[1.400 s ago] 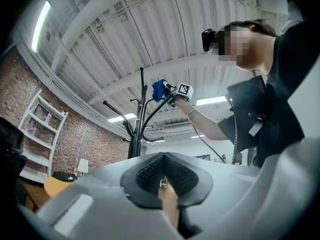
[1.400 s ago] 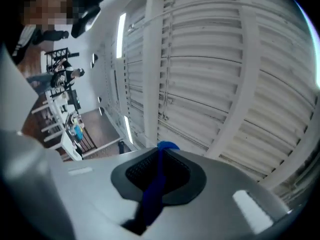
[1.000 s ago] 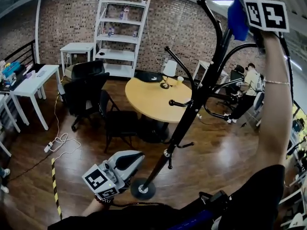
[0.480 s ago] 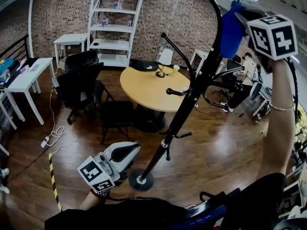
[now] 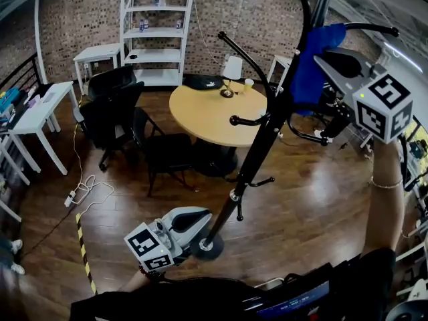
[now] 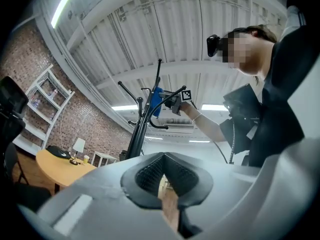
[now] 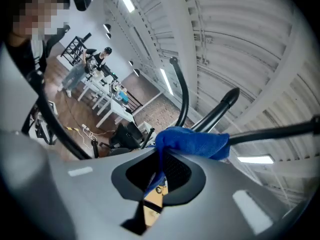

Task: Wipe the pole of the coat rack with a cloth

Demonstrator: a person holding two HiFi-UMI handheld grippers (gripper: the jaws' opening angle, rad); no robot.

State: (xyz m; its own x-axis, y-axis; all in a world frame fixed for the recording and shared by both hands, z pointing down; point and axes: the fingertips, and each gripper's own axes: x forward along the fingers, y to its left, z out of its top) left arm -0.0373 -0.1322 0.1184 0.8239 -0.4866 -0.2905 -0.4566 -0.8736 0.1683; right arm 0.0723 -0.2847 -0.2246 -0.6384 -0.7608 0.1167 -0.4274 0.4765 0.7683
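The black coat rack pole [image 5: 257,152] leans up from its round base [image 5: 202,246] to the top of the head view, with curved hooks [image 5: 244,55] branching off. A blue cloth [image 5: 309,62] is pressed against the upper pole, and my right gripper [image 5: 324,60] is shut on it. In the right gripper view the cloth [image 7: 192,141] bunches out of the right gripper [image 7: 162,156], against the pole [image 7: 216,115]. My left gripper [image 5: 202,217] hangs low beside the base, shut and holding nothing. The left gripper [image 6: 162,156] looks up at the rack [image 6: 141,121] and the cloth [image 6: 155,101].
A round wooden table [image 5: 200,116] with a small lamp [image 5: 231,72] stands just behind the rack. Black chairs [image 5: 114,109] are to its left, a white shelf unit [image 5: 157,29] stands at the brick wall, and white desks [image 5: 33,116] line the left. A cable [image 5: 87,192] and striped tape [image 5: 83,253] lie on the wooden floor.
My right gripper has slid the blue cloth down the upper pole, from near the top hooks to lower by the side hook. The left gripper has stayed by the base.
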